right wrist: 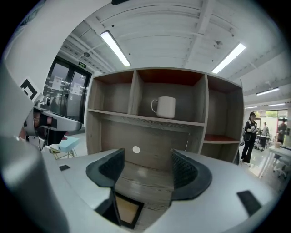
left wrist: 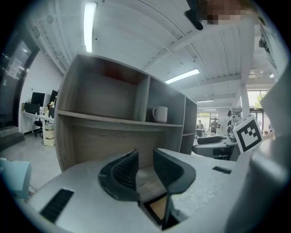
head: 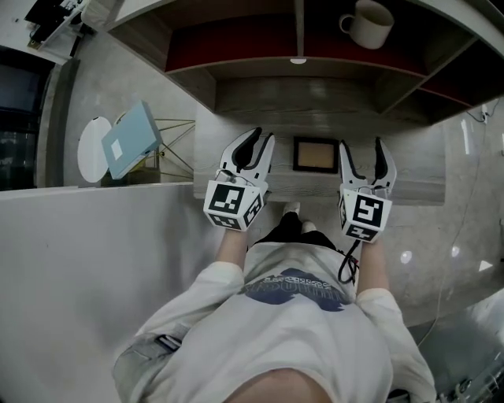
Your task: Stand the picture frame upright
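A dark-rimmed picture frame [head: 316, 154] with a tan inside lies flat on the bottom board of a wooden shelf unit [head: 236, 94]. My left gripper [head: 262, 142] hovers just left of the frame, its jaws a narrow gap apart with nothing between them. My right gripper [head: 362, 149] is just right of the frame, with its jaws wide and empty. The left gripper view shows the frame [left wrist: 157, 210] low and right of the left gripper [left wrist: 145, 160]. In the right gripper view the frame [right wrist: 126, 211] sits low and left under the right gripper [right wrist: 146, 166].
A white mug [head: 368, 24] stands in the middle compartment above; it also shows as the mug [left wrist: 160, 113] and the mug [right wrist: 164, 107]. A pale blue box [head: 130, 140] on a wire stand and a white round thing [head: 93, 148] are left of the shelf. People stand far off at the right.
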Tool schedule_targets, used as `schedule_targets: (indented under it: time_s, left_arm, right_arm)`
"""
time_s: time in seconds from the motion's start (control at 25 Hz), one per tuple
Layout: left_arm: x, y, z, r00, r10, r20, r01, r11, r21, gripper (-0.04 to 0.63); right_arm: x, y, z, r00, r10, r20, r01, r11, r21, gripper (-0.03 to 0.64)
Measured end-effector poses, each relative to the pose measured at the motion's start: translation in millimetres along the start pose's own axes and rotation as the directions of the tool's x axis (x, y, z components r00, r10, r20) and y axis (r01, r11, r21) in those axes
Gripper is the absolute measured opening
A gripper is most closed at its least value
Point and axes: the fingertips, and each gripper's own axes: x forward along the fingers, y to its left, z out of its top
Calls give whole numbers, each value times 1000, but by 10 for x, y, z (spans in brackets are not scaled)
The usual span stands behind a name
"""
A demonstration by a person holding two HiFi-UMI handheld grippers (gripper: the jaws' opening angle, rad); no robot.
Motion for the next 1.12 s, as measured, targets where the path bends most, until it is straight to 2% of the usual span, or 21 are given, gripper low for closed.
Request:
schedule_targets:
  time_s: [0.2, 0.4, 0.68, 0.84, 1.12]
  left_arm:
    - [229, 135, -279, 996, -33, -78, 30, 999, -37, 97]
    - [382, 73, -851, 976, -67, -205, 48, 994, -98, 110]
    - [611, -94, -1655, 934, -105, -343, 45, 983, -180, 147]
    - [709, -124, -2045, 906, -114, -407, 28, 977, -212, 164]
    - [882, -90, -2405, 887, -94, -451, -17, 972, -236, 169]
  right_arm:
    - [182, -72, -234, 997, -34, -66, 36, 999, 25, 301]
    - [251, -111, -743, 985, -36, -171, 45, 998, 50, 301]
    - [501, -55, -1563, 949, 46, -313, -23, 997, 77, 298]
    - [636, 3, -1920, 924, 97, -371, -57, 992, 116, 261]
    - [869, 94, -2315, 899, 144, -414, -76, 981, 176, 238]
